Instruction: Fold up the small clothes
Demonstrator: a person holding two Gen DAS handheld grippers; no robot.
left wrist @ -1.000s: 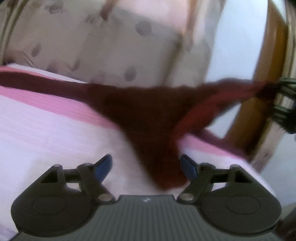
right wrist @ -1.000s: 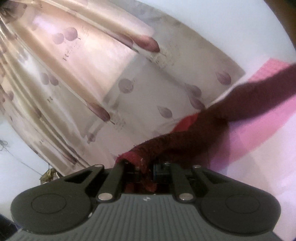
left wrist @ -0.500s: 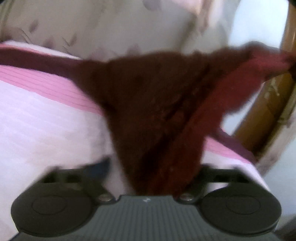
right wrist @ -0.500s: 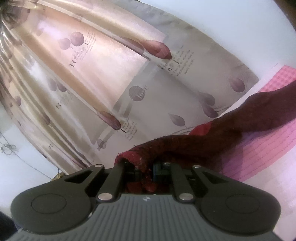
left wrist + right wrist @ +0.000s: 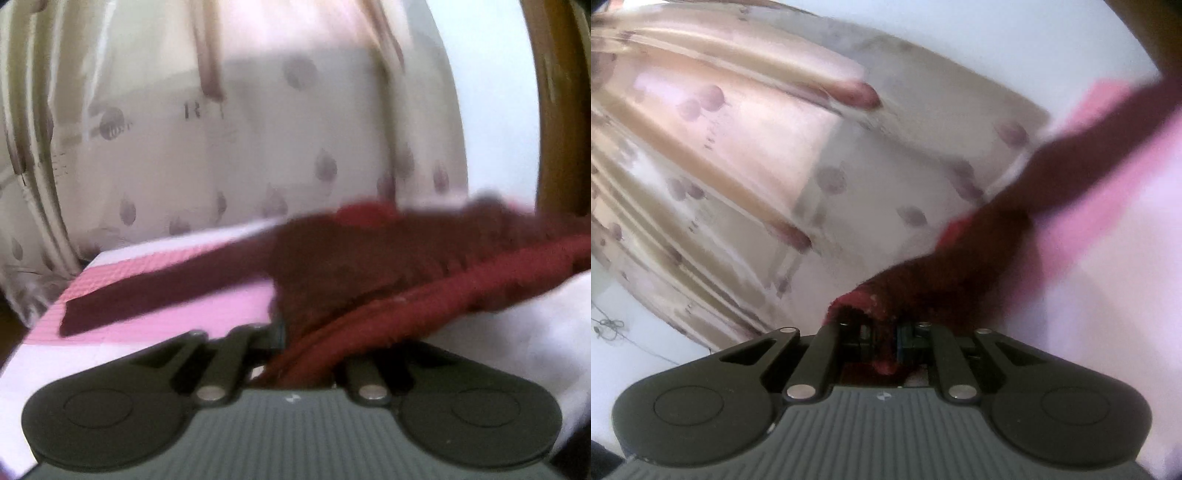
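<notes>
Between the fingers of the left gripper [image 5: 295,354] runs a bunched fold of the dark red underwear [image 5: 388,266]; the jaws look drawn in on the cloth, so this gripper is grasping it. From the grip the garment climbs ahead and to the right, out of the frame edge. Right gripper [image 5: 886,332]: jaws clamped together on another edge of the same garment, with a brighter red hem poking out just at the pinch. Both views are motion-blurred, so the exact seam held cannot be told.

Garment position: held at two points, and it appears to hang off the surface between them. Below and ahead of the left gripper lies the pink-and-white striped bedcover [image 5: 166,314], with a dark maroon band [image 5: 155,295] across it. A patterned curtain [image 5: 258,147] fills the background.

Handling judgement: thin, soft and very light; no stiffness, and it sags and ropes up wherever unsupported. Not fragile, not slippery, though a shallow pinch could pull free under tension. Best holds are probably the opposite waistband corners, where the hem is thicker, kept lightly taut so the panel spreads flat for folding.
</notes>
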